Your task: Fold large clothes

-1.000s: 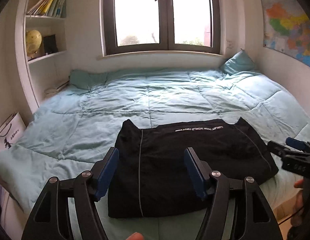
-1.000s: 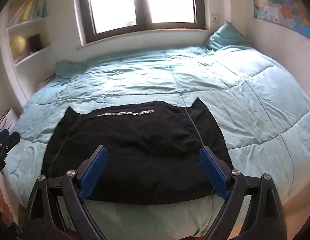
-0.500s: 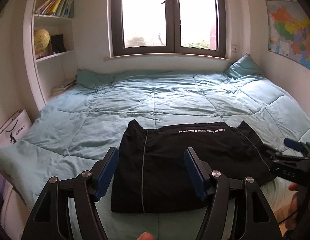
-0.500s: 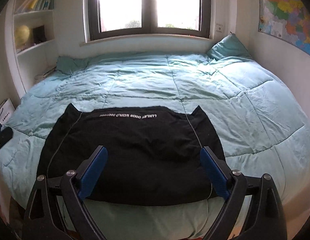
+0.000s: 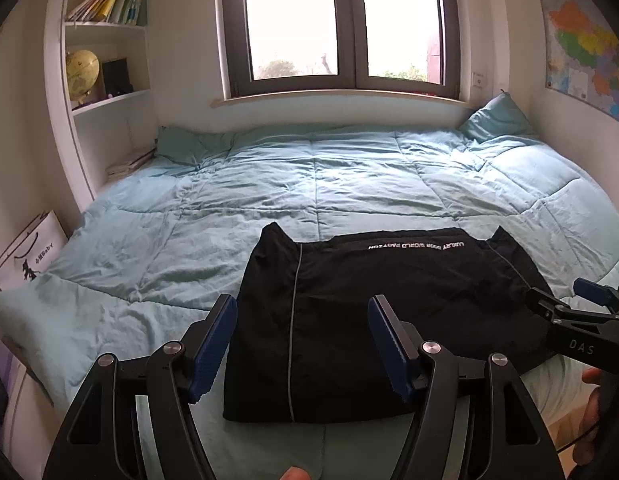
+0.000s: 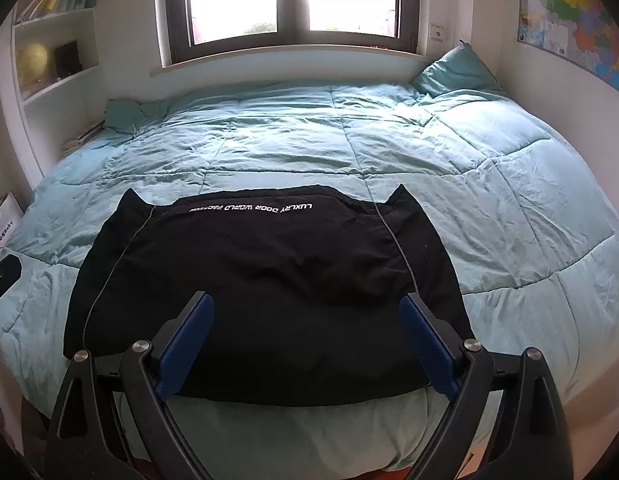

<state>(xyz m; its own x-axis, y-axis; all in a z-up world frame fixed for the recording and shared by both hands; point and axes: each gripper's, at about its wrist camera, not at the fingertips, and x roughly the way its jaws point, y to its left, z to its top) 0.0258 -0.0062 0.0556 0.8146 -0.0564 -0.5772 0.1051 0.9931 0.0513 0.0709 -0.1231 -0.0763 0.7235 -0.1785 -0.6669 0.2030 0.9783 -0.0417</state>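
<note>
A black garment (image 6: 265,300), already folded into a broad rectangle, lies flat on the near edge of a teal quilt (image 6: 389,152), its long side running left to right and its white lettering along the far edge. The right gripper (image 6: 305,344) hangs over its near hem, the left gripper (image 5: 299,344) above its near left corner. Both are spread wide and empty, equally near for the next fold.

A home bedroom, as I see it.
I'm looking over a bed (image 5: 349,184) with a teal quilt under a window (image 5: 341,24), a pillow (image 5: 497,120), bookshelves (image 5: 105,28) holding a globe (image 5: 82,69), and a wall map (image 5: 585,44).
</note>
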